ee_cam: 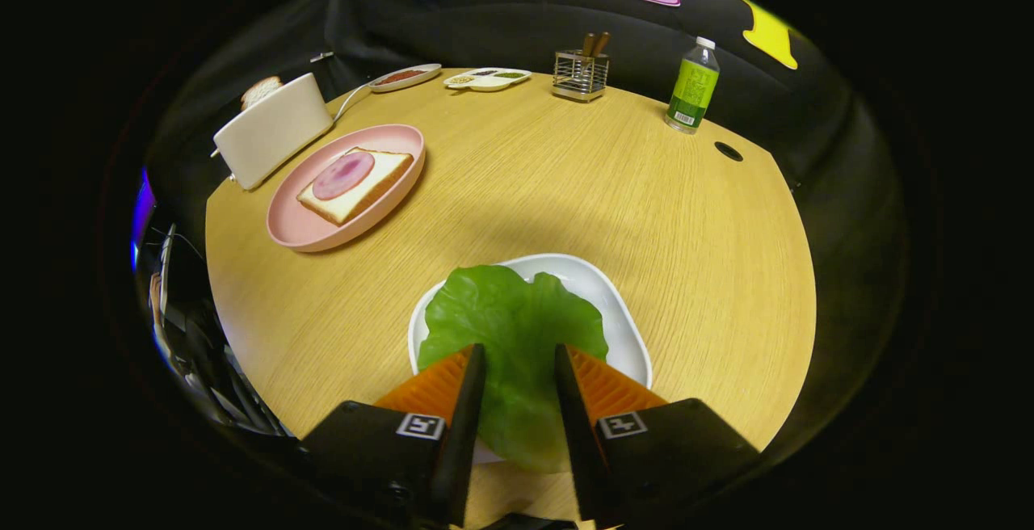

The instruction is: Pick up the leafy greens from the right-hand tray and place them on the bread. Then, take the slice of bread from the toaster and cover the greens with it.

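A green lettuce leaf (509,312) lies over the near part of a white tray (622,312) and reaches back between my fingers. My gripper (519,350) has both fingers pressed against the leaf's sides, shut on it. Beyond the fingers to the left, a pink plate (299,231) holds a slice of bread (380,178) topped with a round pink slice of ham (343,174). Behind the plate stands a white toaster (271,130) with a slice of bread (260,91) sticking out of its top.
At the round wooden table's far side stand a green bottle (692,86), a wire holder (580,73) and two small dishes (404,76) (487,77). A cable hole (728,151) sits near the bottle. The table edge drops off left of the toaster.
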The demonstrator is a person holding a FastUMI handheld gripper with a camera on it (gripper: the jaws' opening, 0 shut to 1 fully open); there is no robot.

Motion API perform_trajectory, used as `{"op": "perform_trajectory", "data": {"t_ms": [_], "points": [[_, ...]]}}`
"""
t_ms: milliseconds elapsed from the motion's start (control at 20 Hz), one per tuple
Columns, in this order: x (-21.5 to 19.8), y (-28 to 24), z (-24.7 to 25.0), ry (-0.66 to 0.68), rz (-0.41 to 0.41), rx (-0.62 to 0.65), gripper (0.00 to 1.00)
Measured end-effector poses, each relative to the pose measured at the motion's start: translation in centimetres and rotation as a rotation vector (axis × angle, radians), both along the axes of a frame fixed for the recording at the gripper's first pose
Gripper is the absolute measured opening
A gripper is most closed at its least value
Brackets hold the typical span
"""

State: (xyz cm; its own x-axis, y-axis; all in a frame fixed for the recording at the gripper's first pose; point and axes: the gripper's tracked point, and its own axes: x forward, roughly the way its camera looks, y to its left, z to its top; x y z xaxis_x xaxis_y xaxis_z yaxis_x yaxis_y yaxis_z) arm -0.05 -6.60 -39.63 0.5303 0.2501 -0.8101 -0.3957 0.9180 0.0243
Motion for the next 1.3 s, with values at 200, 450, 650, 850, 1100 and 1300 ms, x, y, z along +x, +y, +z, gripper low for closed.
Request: {"op": "perform_trajectory", "data": {"t_ms": [200,450,650,850,1100,1300], "points": [[0.1,-0.1,-0.1,0.011,-0.012,0.010,0.11],[0.2,0.0,0.9,0.028,-0.045,0.047,0.05],[0.1,1.0,4.6,-0.039,-0.023,0.055,0.06],[-0.1,2.9,9.2,-0.096,-0.005,0.072,0.05],[0.6,7.3,14.0,-0.142,0.008,0.097,0.05],[1.9,12.2,15.3,-0.135,0.000,0.129,0.05]]}}
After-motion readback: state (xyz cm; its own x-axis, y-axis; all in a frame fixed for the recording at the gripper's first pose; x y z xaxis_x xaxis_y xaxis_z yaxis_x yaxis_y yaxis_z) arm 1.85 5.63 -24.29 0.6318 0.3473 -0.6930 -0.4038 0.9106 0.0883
